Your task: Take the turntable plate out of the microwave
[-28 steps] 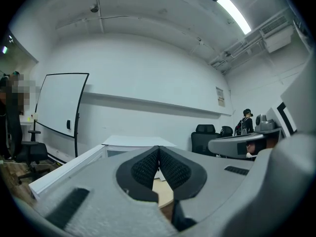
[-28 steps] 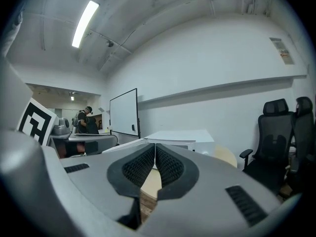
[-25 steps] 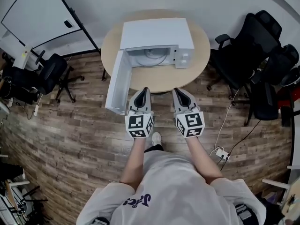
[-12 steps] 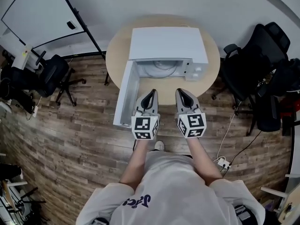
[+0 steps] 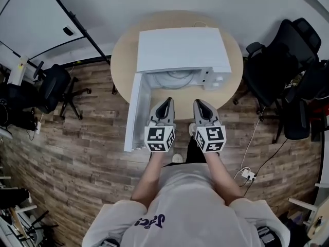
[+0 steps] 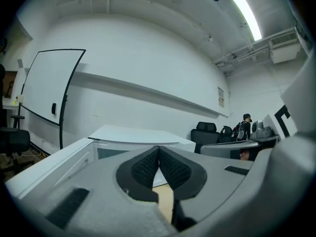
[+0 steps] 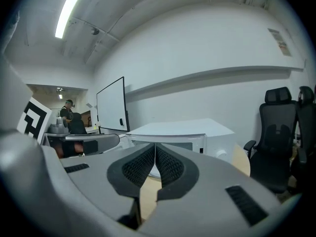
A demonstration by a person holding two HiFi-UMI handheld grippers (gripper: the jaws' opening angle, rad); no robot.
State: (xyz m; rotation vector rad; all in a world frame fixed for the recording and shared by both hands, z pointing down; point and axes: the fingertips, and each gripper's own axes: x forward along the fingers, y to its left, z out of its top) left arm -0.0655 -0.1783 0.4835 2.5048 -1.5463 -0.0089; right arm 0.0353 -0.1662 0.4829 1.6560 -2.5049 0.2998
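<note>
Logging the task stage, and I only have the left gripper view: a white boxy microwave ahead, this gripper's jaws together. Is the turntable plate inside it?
Observer: Yes. The head view shows the round pale turntable plate lying inside the white microwave, whose door stands open to that view's left.
Operator: What about the right gripper?
Observer: The right gripper is shut on nothing; its pads meet.
Operator: How near the microwave are the two?
Observer: Both tips sit by the round wooden table at its front edge, short of the opening, with the left gripper level with the right.
</note>
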